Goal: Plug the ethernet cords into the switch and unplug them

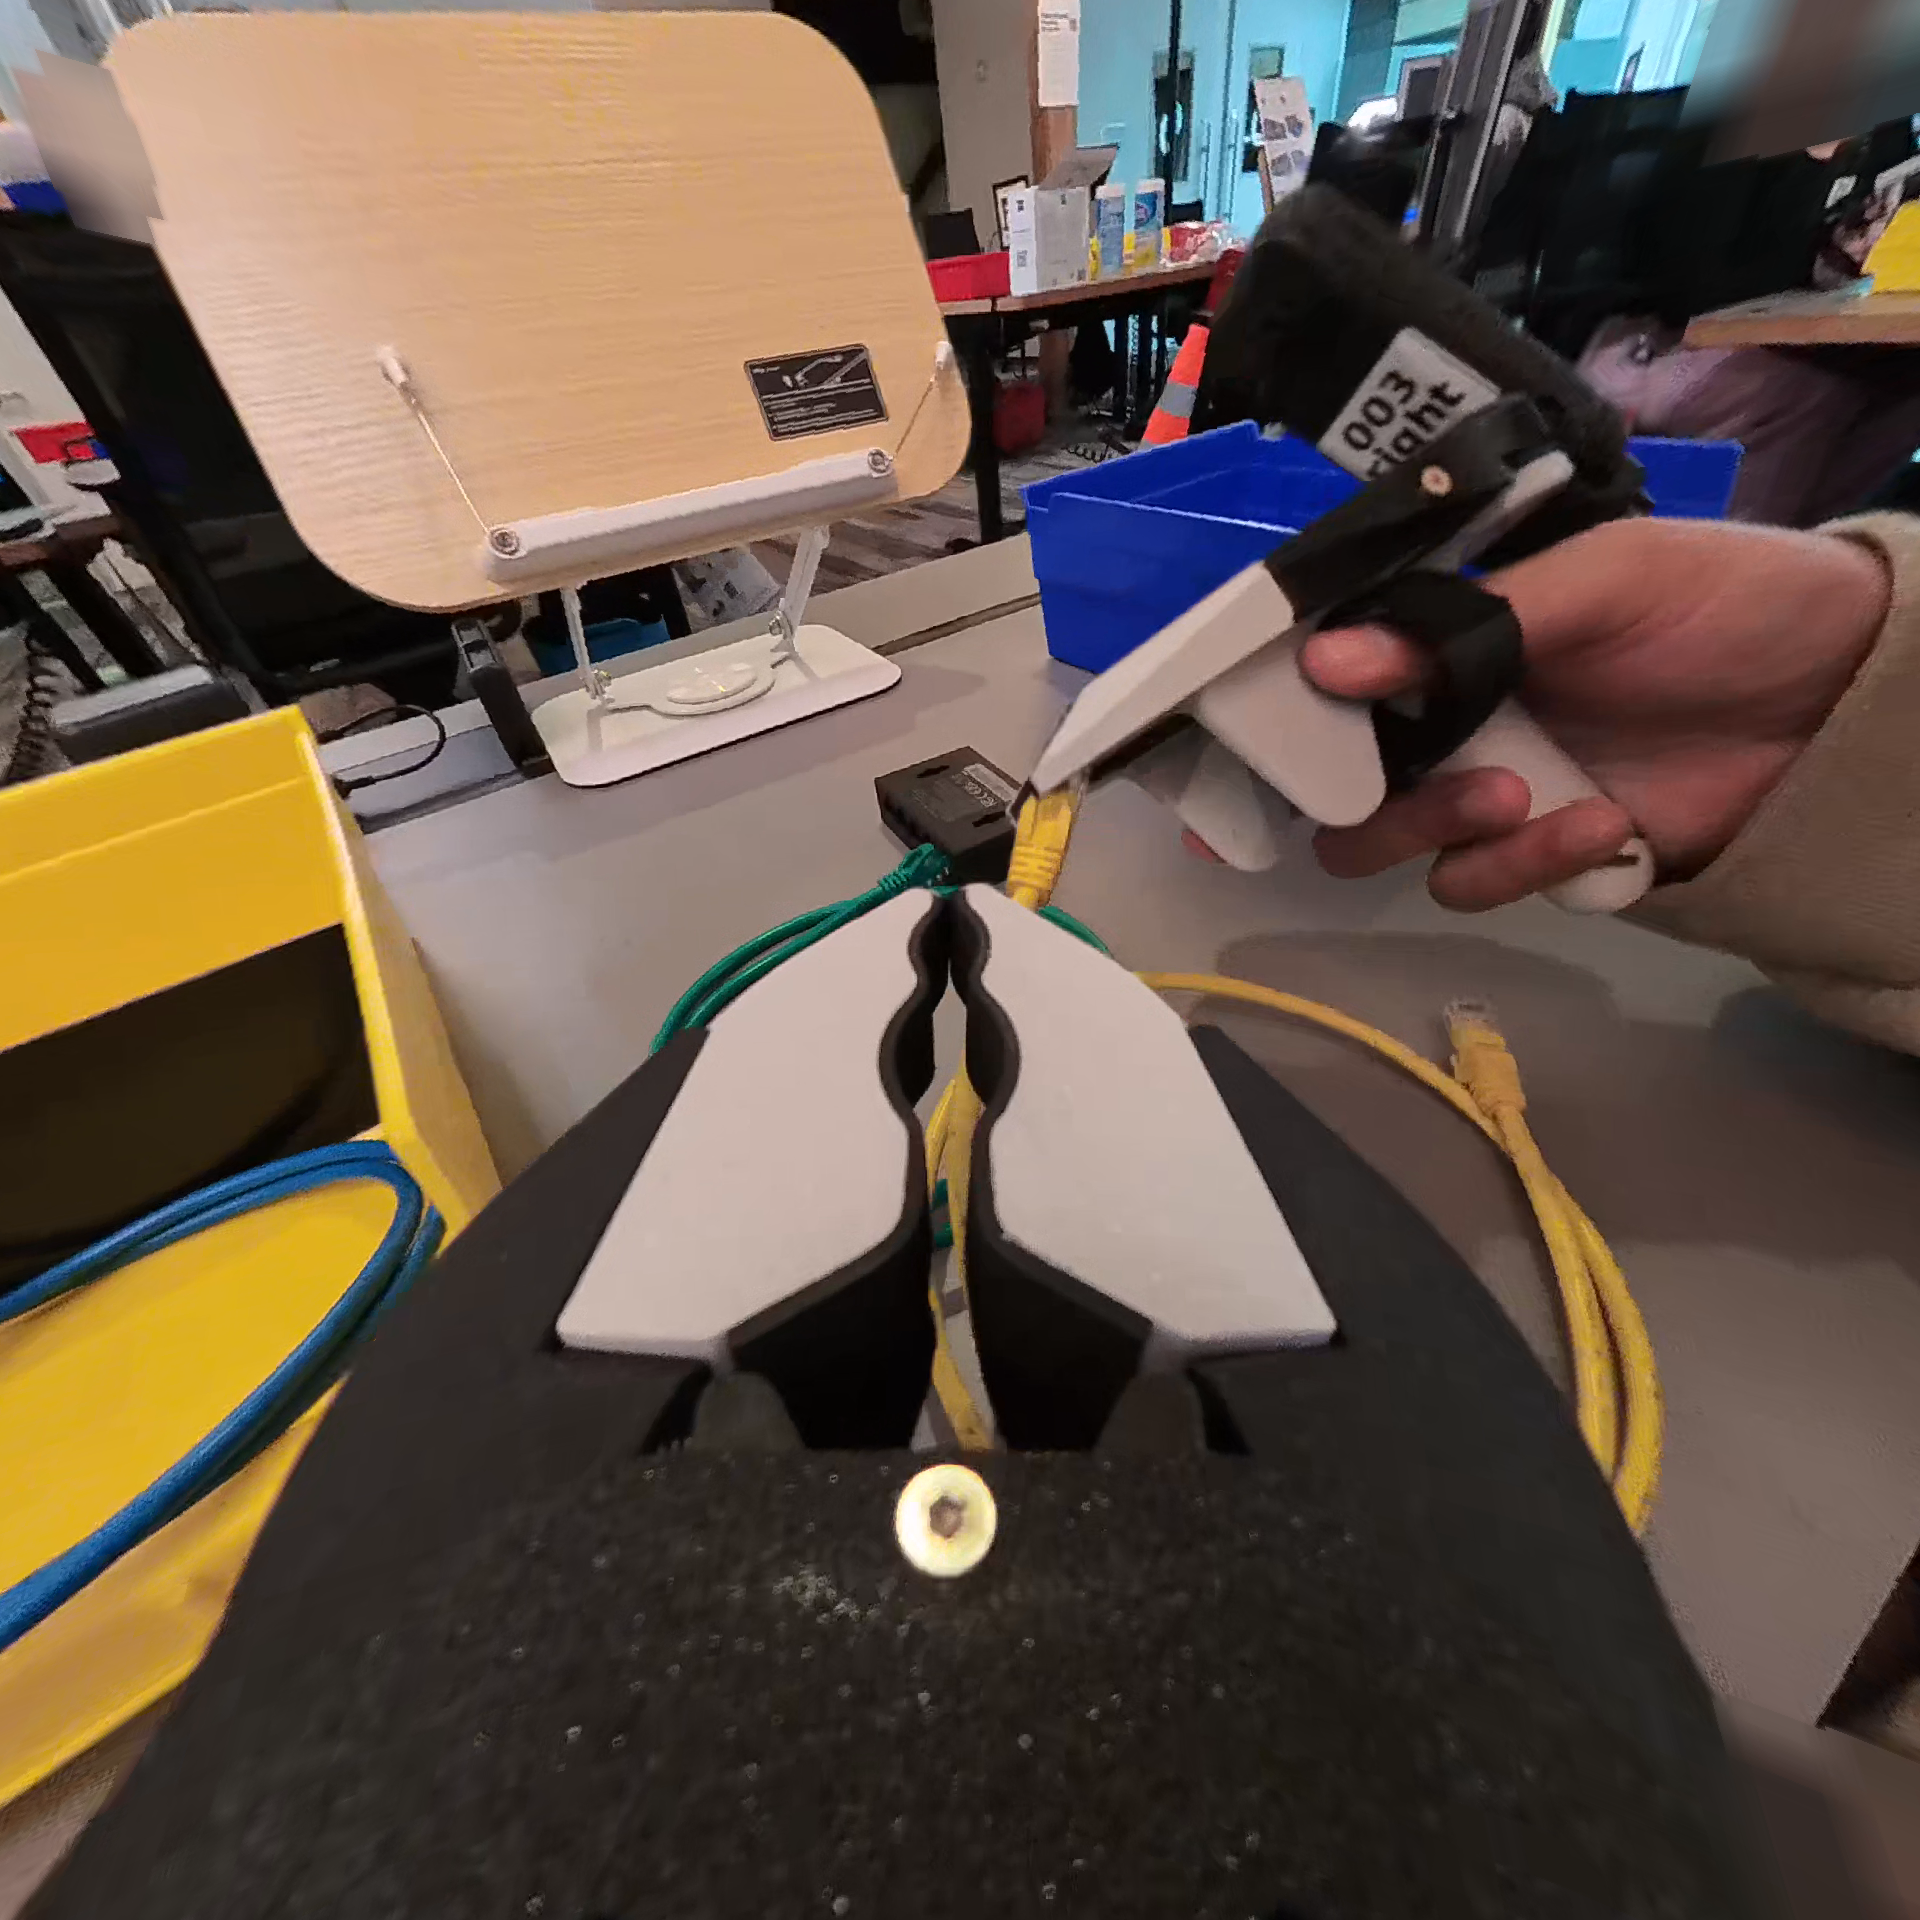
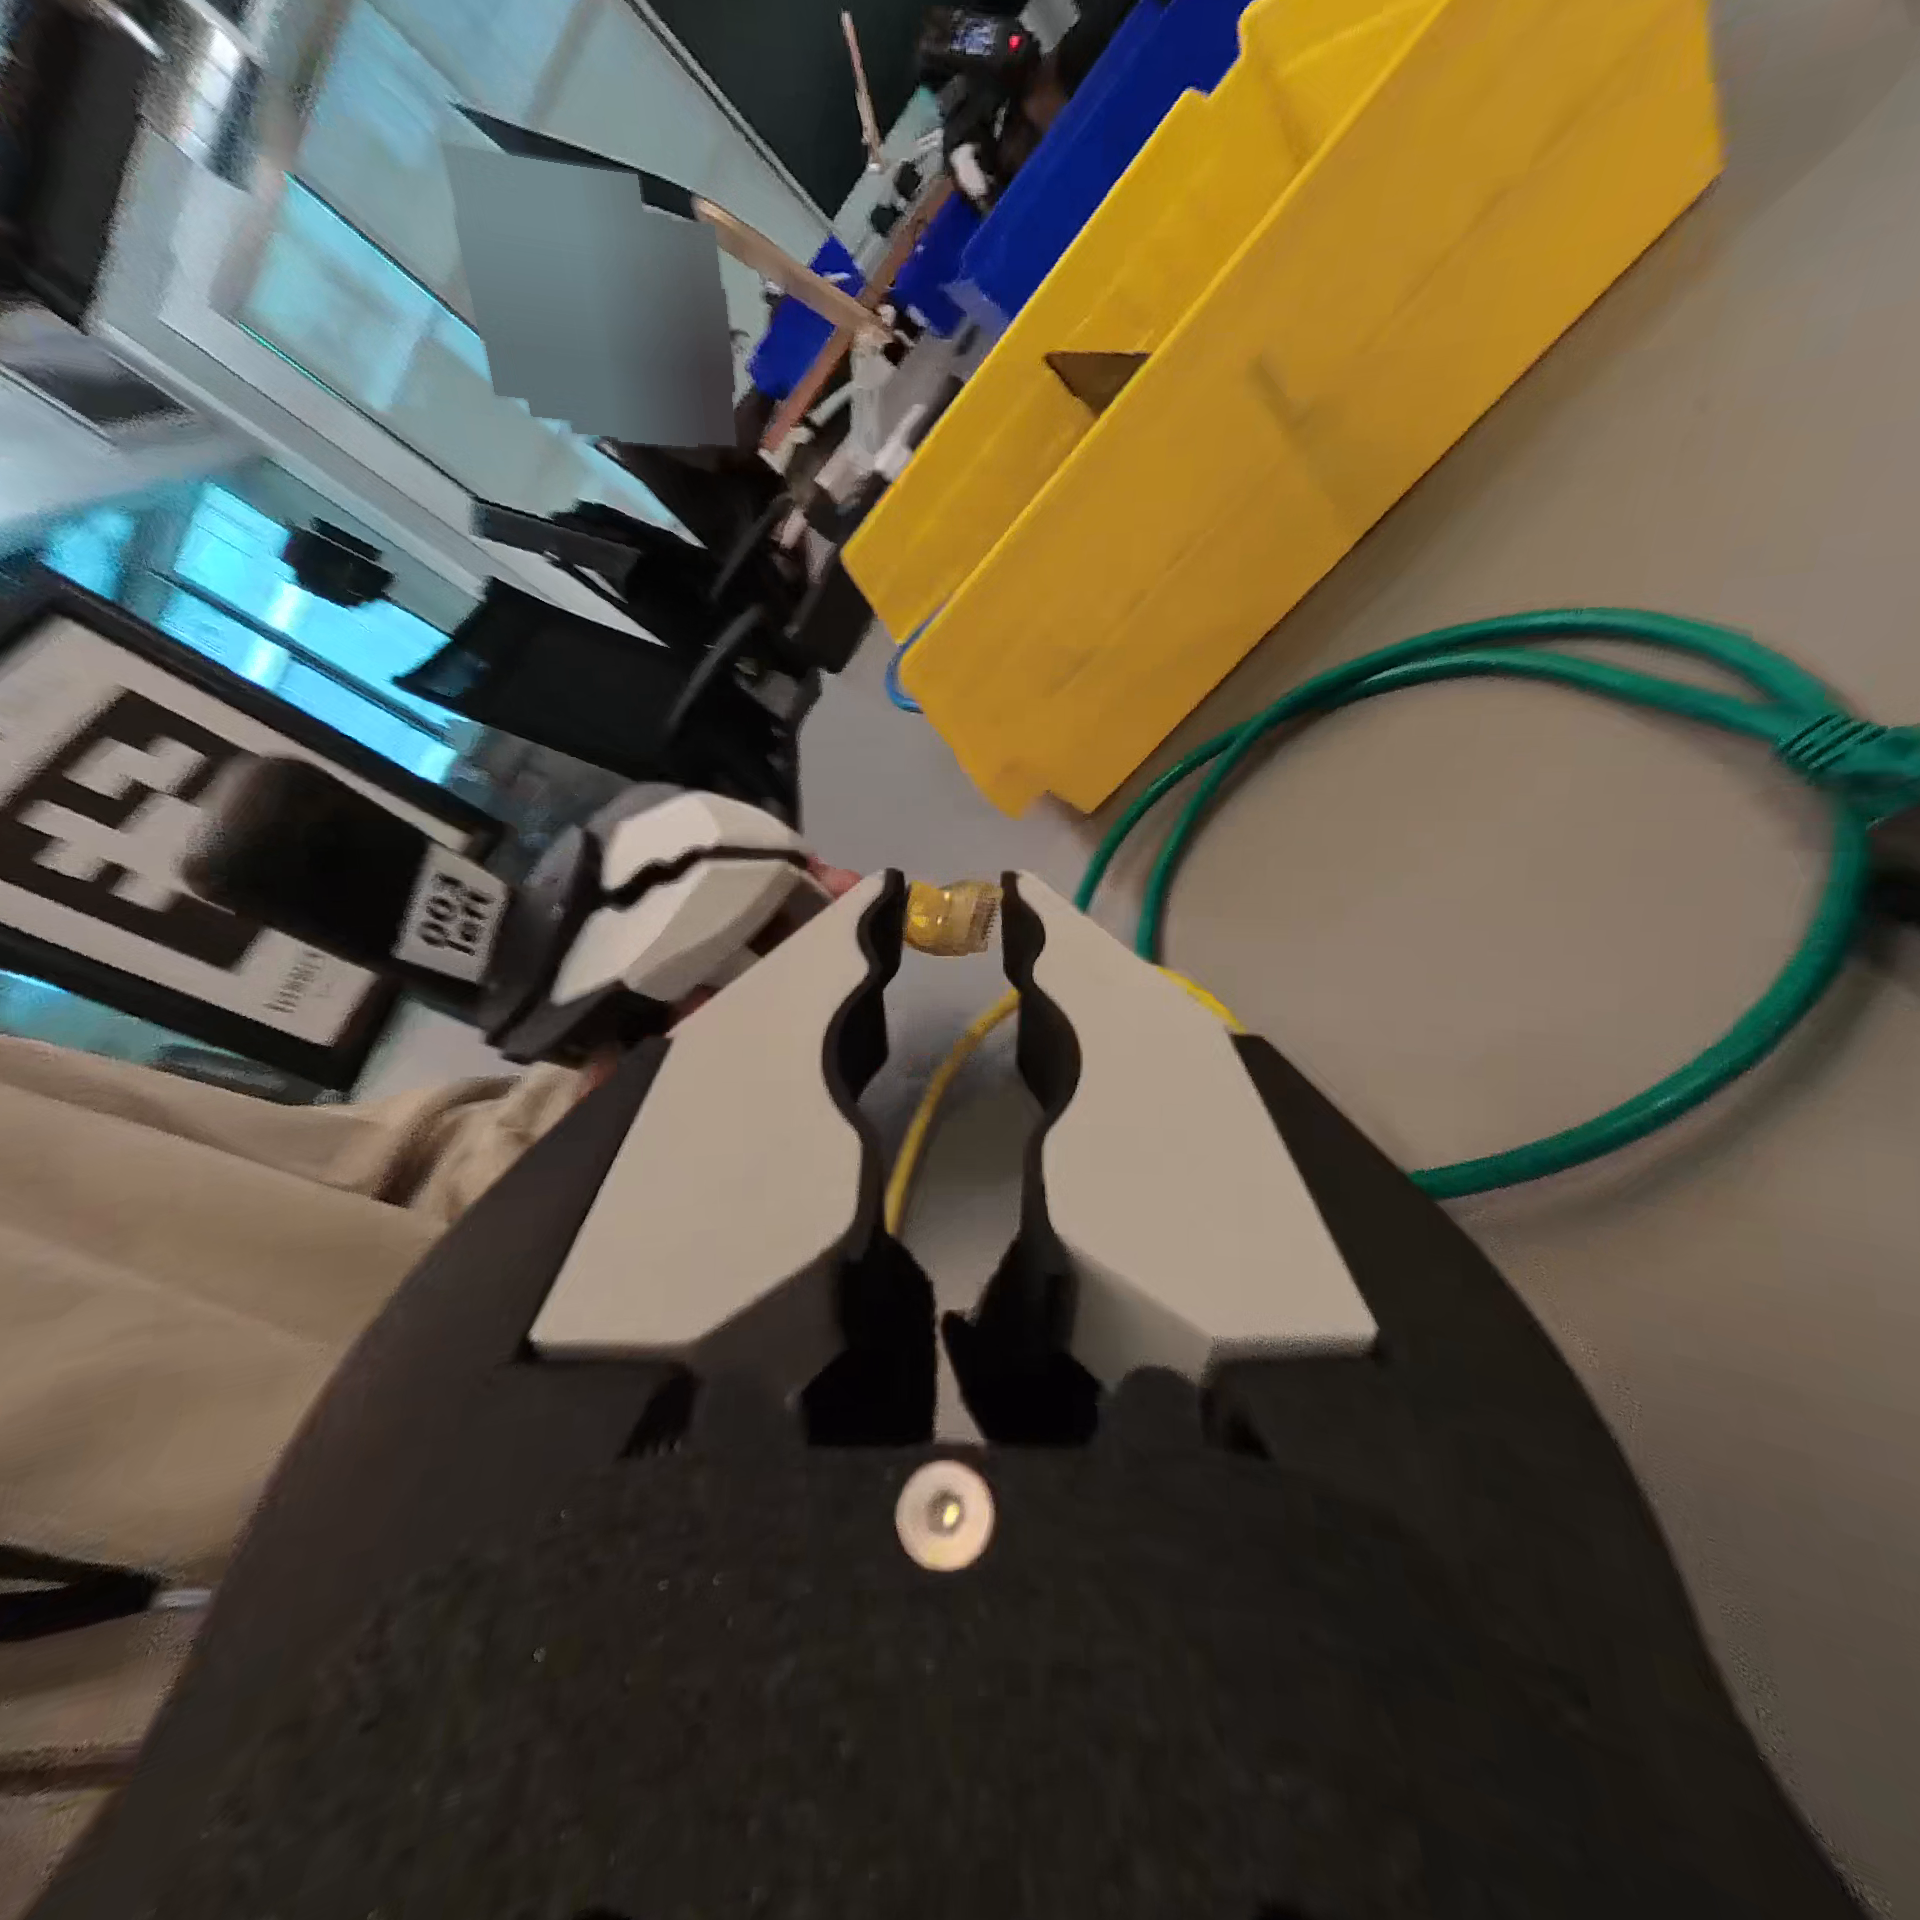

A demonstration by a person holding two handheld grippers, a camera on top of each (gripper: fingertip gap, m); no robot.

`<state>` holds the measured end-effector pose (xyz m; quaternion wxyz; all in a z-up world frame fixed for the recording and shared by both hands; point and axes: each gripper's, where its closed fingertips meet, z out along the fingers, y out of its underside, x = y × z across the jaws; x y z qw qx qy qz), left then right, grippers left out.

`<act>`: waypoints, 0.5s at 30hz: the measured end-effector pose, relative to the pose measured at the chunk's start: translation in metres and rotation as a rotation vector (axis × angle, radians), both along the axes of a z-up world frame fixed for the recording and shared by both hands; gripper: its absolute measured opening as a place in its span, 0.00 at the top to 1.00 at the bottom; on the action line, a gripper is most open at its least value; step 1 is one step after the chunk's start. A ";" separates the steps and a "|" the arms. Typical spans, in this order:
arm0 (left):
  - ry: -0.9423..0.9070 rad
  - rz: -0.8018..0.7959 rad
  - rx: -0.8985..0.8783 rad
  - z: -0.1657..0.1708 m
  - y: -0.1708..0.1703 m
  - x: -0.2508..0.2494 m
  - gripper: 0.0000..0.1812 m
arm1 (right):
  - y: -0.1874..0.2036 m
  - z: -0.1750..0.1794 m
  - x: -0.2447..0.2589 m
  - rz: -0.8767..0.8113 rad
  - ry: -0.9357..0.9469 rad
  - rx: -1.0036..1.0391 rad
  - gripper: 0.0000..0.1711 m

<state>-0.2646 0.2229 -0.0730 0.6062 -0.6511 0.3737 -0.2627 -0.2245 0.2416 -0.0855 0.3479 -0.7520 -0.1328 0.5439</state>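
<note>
A: Beside the switch (image 1: 943, 805), status?

B: The right gripper (image 2: 951, 904) is clamped on the yellow plug (image 2: 948, 914), held just off the switch's port face and not seated. The green cord (image 1: 904, 883) appears plugged in.

A: Left gripper (image 1: 951, 904)?

B: Jaws together, apparently empty, in front of the switch. Remaining, by judgement: seat the yellow plug, then unplug both cords.

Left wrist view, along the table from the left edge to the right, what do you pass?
Yellow plastic bin holding a coiled blue cable → green ethernet cable → small black network switch → loose yellow ethernet plug → person's hand.
</note>
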 end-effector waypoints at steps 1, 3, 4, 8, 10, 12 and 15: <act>0.014 -0.006 0.026 0.000 -0.002 0.000 1.00 | 0.000 0.002 0.000 0.007 0.052 -0.035 0.90; 0.068 -0.003 0.094 -0.004 -0.003 -0.001 1.00 | 0.001 0.000 0.002 0.013 0.107 -0.086 0.92; 0.093 0.002 0.125 -0.005 -0.004 -0.004 0.97 | 0.000 -0.002 0.002 0.018 0.106 -0.094 0.93; 0.010 -0.062 0.143 0.012 -0.012 -0.015 0.80 | -0.004 -0.001 0.002 0.057 0.141 -0.116 0.95; -0.074 -0.069 0.120 0.026 -0.010 -0.031 0.79 | -0.007 0.009 0.004 0.087 0.231 -0.141 0.95; -0.102 -0.037 0.113 0.032 -0.001 -0.052 0.79 | -0.010 0.023 0.010 0.123 0.322 -0.129 0.95; -0.025 -0.032 0.099 0.017 0.008 -0.065 0.80 | -0.015 0.050 0.021 0.173 0.471 -0.077 0.96</act>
